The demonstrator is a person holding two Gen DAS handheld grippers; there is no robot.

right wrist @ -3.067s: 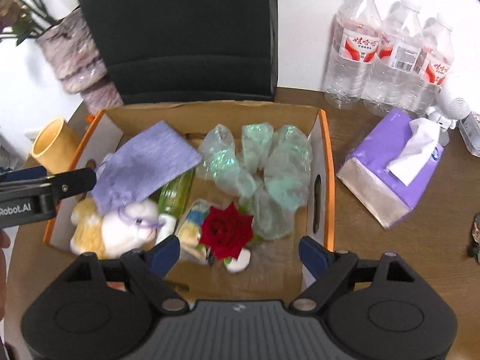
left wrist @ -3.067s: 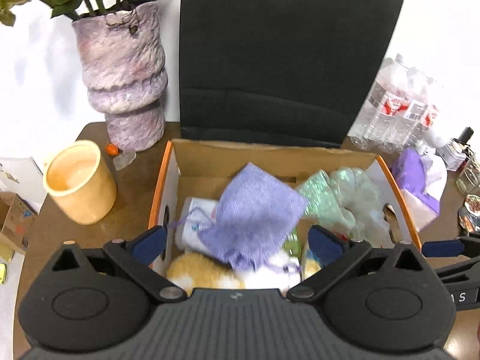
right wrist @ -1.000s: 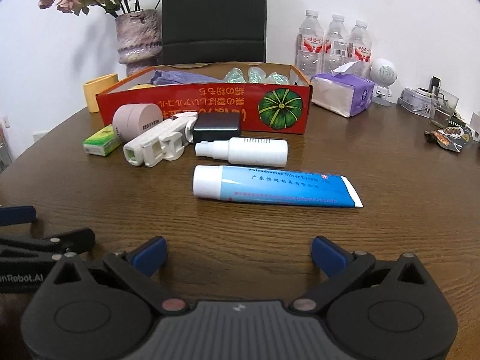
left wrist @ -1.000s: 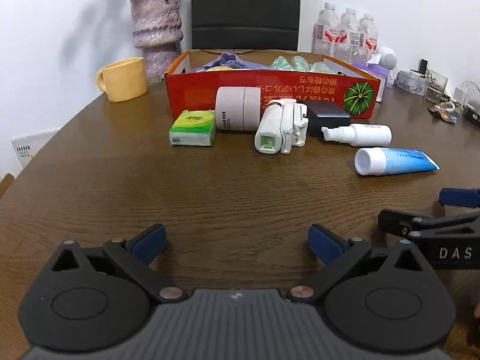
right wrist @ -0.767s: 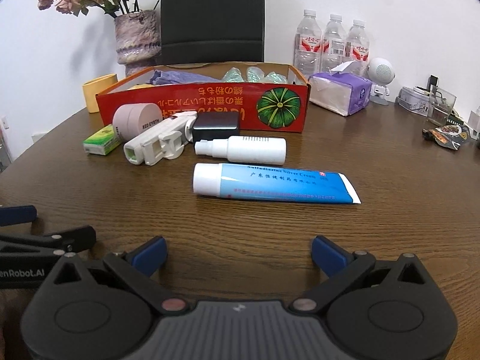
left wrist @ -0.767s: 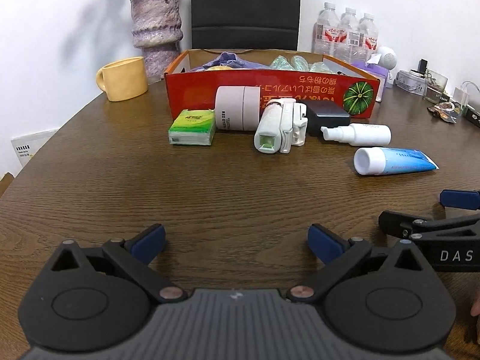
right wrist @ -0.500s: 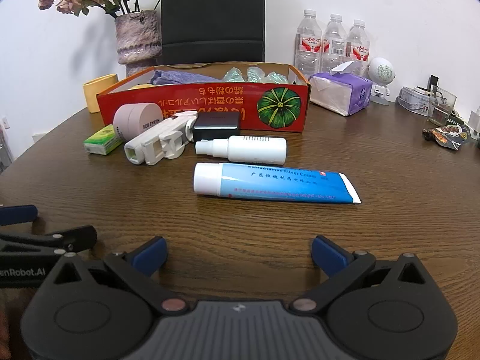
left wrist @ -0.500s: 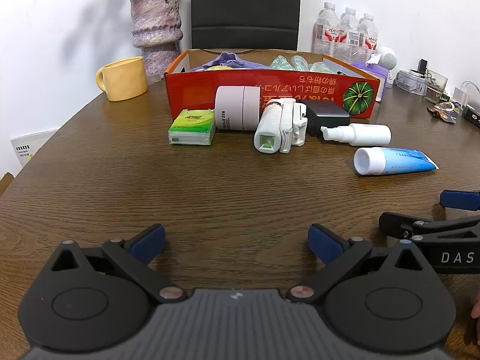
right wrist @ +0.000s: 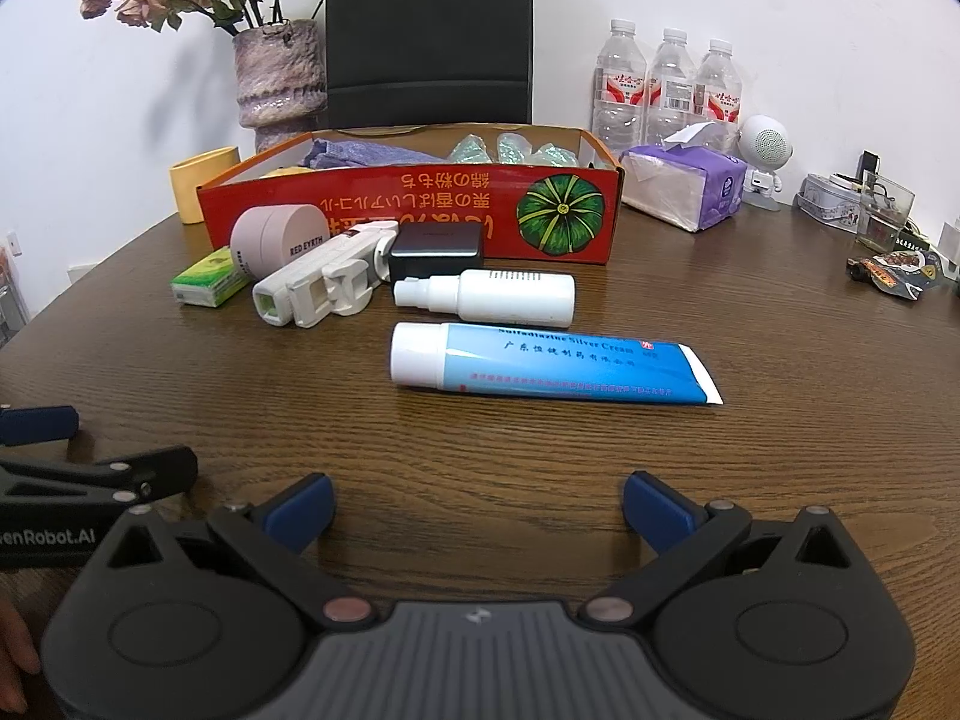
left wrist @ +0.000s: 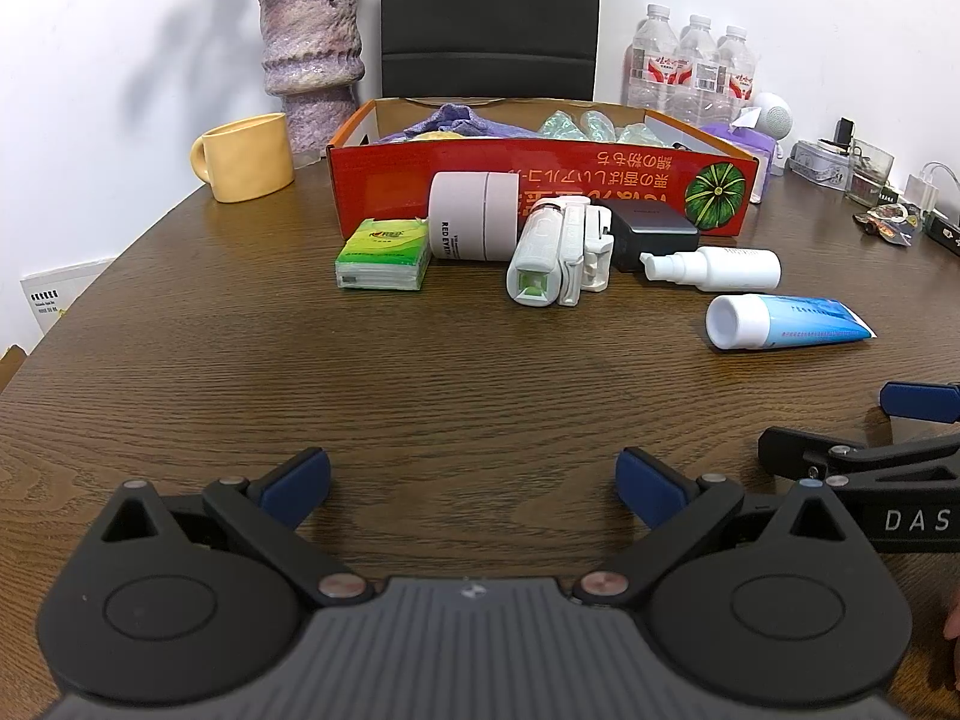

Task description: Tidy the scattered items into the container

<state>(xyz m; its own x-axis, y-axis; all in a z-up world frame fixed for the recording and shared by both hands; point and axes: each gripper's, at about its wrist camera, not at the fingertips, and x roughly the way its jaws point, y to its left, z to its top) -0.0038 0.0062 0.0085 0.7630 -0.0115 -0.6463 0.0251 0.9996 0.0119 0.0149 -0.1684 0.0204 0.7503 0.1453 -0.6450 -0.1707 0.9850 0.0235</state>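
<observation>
The red cardboard box hides most of its contents behind its front wall; only the tops of a purple cloth and some green wrappers show. The black charger is partly hidden behind the white spray bottle. A hand is cut off at the right edge.

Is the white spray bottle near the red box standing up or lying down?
Lying down. The white spray bottle rests on its side on the table, nozzle pointing left, between the black block and the blue tube.
</observation>
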